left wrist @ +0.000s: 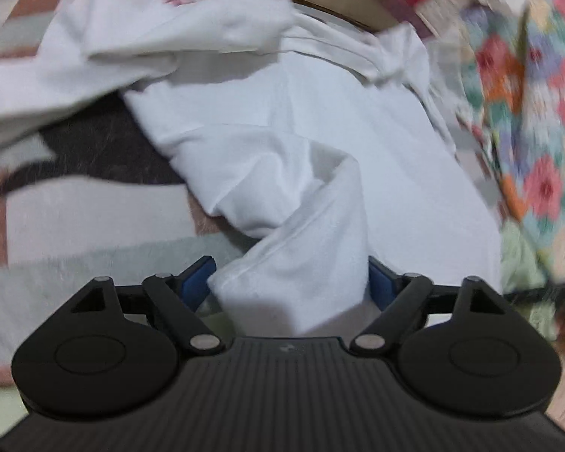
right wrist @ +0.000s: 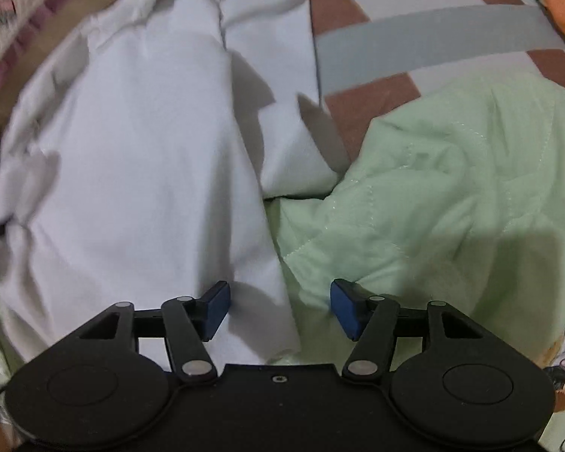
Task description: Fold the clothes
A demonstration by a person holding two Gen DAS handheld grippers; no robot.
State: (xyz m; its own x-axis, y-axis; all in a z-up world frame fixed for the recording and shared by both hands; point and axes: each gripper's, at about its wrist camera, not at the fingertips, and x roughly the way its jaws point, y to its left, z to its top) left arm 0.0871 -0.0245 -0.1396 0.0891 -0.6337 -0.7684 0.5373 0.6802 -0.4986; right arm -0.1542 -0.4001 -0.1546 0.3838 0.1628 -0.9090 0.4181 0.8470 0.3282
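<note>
White shirt bunched between your two grippers.
Your left gripper (left wrist: 288,282) stood spread, a fold of the white shirt (left wrist: 282,158) lying between its fingers; your right gripper (right wrist: 280,309) also gaped, shirt hem between, green quilt (right wrist: 433,188) beside.

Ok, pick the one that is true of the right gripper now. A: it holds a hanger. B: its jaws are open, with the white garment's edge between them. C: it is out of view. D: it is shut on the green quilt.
B: in the right wrist view the right gripper has its blue pads apart, with the edge of the white garment lying between them, beside the green quilt.
</note>
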